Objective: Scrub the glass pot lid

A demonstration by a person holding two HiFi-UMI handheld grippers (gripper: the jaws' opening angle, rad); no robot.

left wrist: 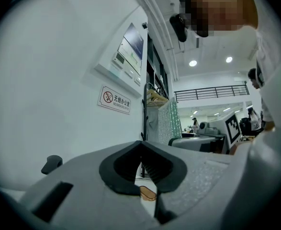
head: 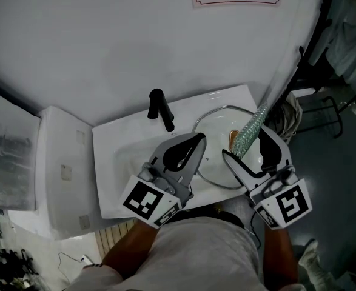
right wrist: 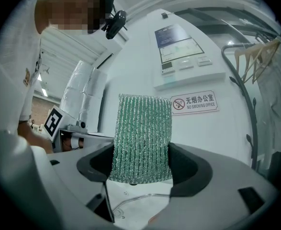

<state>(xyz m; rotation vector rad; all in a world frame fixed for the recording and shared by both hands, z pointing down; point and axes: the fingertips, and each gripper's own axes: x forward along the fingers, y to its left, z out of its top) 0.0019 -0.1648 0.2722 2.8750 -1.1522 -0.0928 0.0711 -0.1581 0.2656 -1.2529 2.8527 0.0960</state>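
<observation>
Head view: right hand-held gripper (head: 245,142) pinches the scouring pad (head: 251,131), left hand-held gripper (head: 197,142) closed, empty; we'd steady the slippery, fragile glass pot lid (head: 216,131) by its knob (head: 233,139).

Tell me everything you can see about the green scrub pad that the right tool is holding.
The green sparkly mesh scrub pad is a flat rectangle of knitted, glittery fibre, ribbed lengthwise. The right tool is shut on its near end, so most of it sticks out past the jaws. From the head view it slants over the round glass pot lid; whether it touches the glass cannot be told.
</observation>
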